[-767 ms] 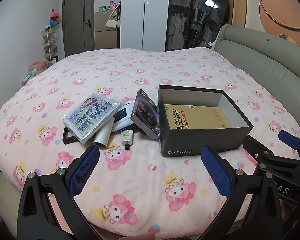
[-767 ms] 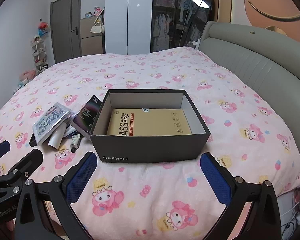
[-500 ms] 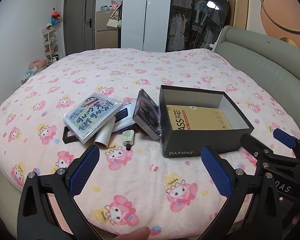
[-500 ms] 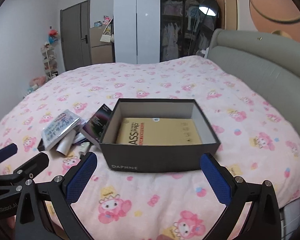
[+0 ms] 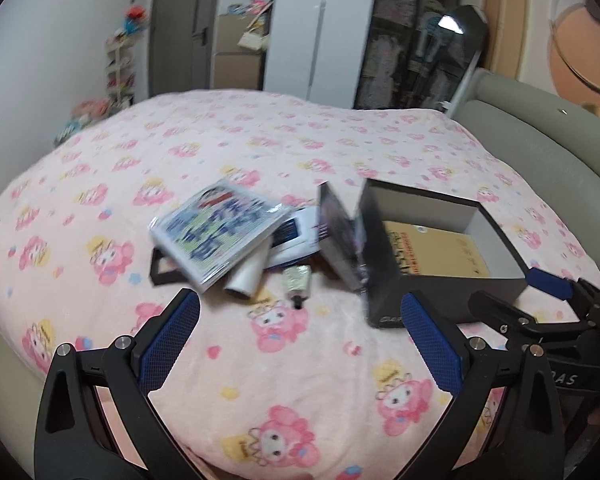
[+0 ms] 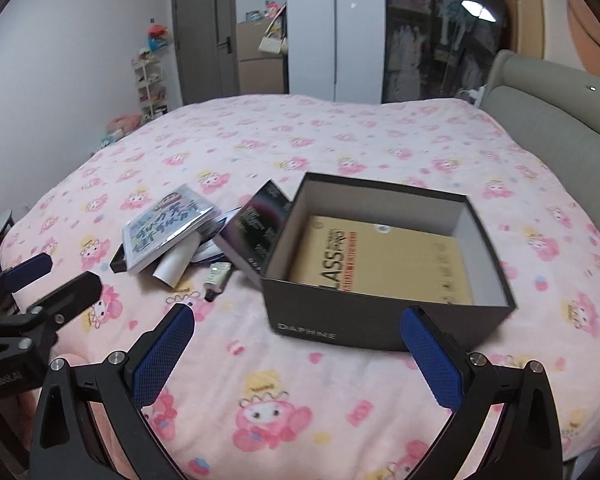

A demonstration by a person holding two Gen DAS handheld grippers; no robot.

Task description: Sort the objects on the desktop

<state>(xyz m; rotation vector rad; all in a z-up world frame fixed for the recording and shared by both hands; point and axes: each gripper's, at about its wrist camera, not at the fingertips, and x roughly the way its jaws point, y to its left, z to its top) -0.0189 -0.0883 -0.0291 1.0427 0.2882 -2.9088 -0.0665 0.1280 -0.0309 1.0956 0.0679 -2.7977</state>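
A black open box (image 6: 339, 314) marked DAPHNE stands on the pink bed with a tan flat package (image 6: 379, 264) inside. Left of it lies a pile: a plastic-wrapped comic packet (image 6: 164, 232), a white roll (image 6: 176, 262), a small tube (image 6: 218, 276) and a black booklet (image 6: 256, 232) leaning on the box. My right gripper (image 6: 296, 354) hangs open and empty before the box. My left gripper (image 5: 300, 344) is open and empty too, short of the tube (image 5: 298, 282) and comic packet (image 5: 220, 232), with the box (image 5: 383, 268) to its right.
A black frame (image 5: 160, 268) sticks out from under the pile. A grey padded headboard (image 6: 559, 112) runs along the right side. Wardrobes (image 6: 331, 28) and a door (image 6: 204, 36) stand beyond the bed. The bed's front edge drops off just under both grippers.
Both cameras have swung left and a little closer, so the box and pile sit further right in each view. The left view is now motion-blurred. Both grippers stay open.
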